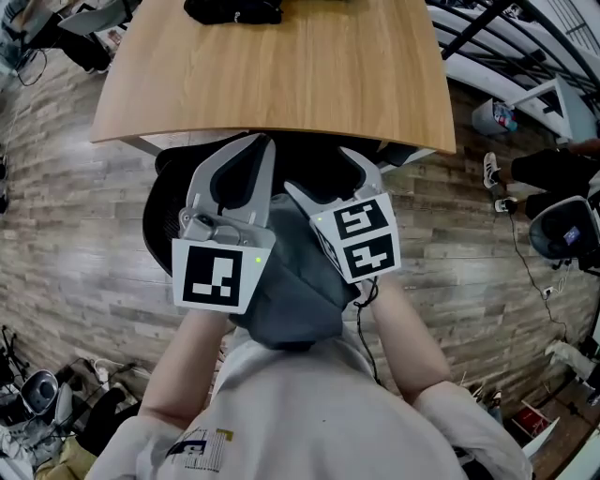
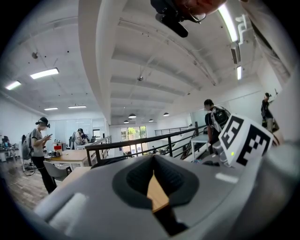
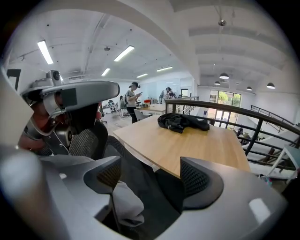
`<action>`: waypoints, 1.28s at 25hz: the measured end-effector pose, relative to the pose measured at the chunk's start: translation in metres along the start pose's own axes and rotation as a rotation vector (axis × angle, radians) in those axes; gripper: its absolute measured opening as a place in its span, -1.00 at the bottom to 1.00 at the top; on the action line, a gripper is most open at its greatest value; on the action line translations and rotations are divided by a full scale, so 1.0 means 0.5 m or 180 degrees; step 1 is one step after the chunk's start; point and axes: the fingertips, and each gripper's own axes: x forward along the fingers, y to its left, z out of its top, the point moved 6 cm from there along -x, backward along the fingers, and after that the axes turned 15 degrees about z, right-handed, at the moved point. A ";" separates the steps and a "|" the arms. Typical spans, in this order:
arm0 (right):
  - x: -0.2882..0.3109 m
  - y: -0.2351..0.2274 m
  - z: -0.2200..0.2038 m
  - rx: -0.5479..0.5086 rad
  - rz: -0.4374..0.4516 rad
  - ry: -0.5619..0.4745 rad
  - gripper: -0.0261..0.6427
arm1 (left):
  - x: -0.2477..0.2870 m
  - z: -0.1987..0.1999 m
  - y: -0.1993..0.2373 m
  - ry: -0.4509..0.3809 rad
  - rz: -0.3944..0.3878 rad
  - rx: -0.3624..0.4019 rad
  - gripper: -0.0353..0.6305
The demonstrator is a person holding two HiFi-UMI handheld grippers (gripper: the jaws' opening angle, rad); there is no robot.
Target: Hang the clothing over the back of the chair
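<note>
Head view: a wooden table (image 1: 281, 84) fills the top, its near edge curving just above both grippers. Open wood-plank floor (image 1: 66, 234) lies on either side. A black garment (image 1: 232, 9) sits at the table's far edge, cut off by the frame. A black mesh chair (image 1: 161, 220) stands beneath the grippers, tucked against the table edge. The grey clothing (image 1: 291, 300) bunches low between the two marker cubes, close to the person's chest. What it rests on is hidden. The left gripper (image 1: 255, 150) has its fingers drawn together at the tips. The right gripper (image 1: 319, 173) is spread.

Left gripper view: the left gripper (image 2: 152, 161) points upward at a white ceiling and a railing. Its pads meet, and only a sliver of table (image 2: 157, 192) shows through the gap. No cloth is visible there.

Right gripper view: the right gripper (image 3: 150, 176) stands wide apart and clamps nothing. A pale fold of the clothing (image 3: 125, 204) lies against one pad, with darker fabric below. The chair (image 3: 84, 140) mesh is to the left. The table (image 3: 187, 140) stretches ahead with the black garment (image 3: 183, 123) on it, and a railing (image 3: 262, 117) stands behind it.
</note>
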 end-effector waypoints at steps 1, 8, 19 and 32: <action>-0.002 -0.001 0.001 0.0000 0.0004 -0.0010 0.27 | 0.001 0.001 0.000 -0.0002 0.0002 0.0001 -0.89; -0.030 -0.012 0.009 0.0017 -0.0045 -0.0140 0.09 | 0.003 0.013 -0.008 -0.0063 0.0007 0.0035 -0.89; -0.108 0.009 0.048 0.0067 -0.0141 -0.0479 -0.24 | -0.040 0.048 0.006 -0.0143 0.0095 0.0033 -0.89; -0.228 0.059 0.124 -0.0021 -0.0287 -0.1003 -0.64 | -0.099 0.118 -0.003 -0.0379 0.0092 0.0085 -0.89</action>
